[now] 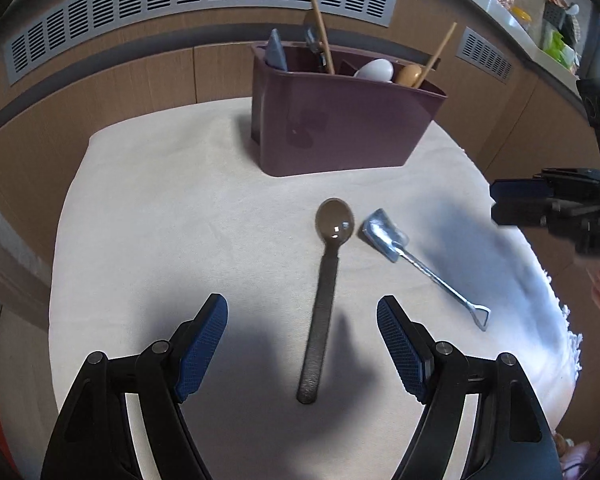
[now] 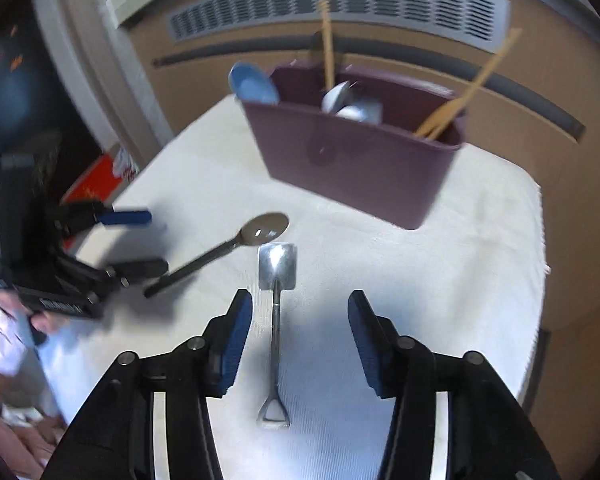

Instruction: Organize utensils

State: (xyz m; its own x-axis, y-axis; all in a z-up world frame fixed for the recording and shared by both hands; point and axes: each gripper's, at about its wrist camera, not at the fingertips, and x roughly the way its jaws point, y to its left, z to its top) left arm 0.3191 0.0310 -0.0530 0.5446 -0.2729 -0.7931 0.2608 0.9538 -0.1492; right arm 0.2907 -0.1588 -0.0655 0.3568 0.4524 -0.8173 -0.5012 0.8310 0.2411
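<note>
2 loose utensils lie on the counter (image 1: 148,208), which is covered w/ a cream cloth: 1 dark brown plastic spoon (image 1: 326,292) and 1 small shiny metal spoon shaped like a shovel (image 2: 275,316). They lie just beside each other, bowls toward the far side, not touching as far as I can tell. In the left wrist view the shovel spoon (image 1: 412,260) is right of the brown spoon and angled, handle toward the near right.

1 dark purple plastic utensil caddy (image 1: 340,124) stands at the far side of the counter, well apart from both spoons. Sticking out of it: 2 wooden sticks, prob. chopsticks or handles (image 1: 320,28), 1 white spoon bowl (image 1: 376,69), 1 tan wooden spoon bowl (image 1: 409,75), 1 blue-grey piece at the left end (image 1: 277,50), plus a metal item behind the left stick, too small to name.

2 grippers. Left gripper (image 1: 302,344): jaws wide, hovering over the brown spoon's handle, which lies between the blue pads w/o touching them; holds nothing. Right gripper (image 2: 300,340): jaws about half open, the shovel spoon's handle between the pads, clear of both; holds nothing. Each gripper shows at the edge of the other's view, w/ a person's hand behind it.
</note>
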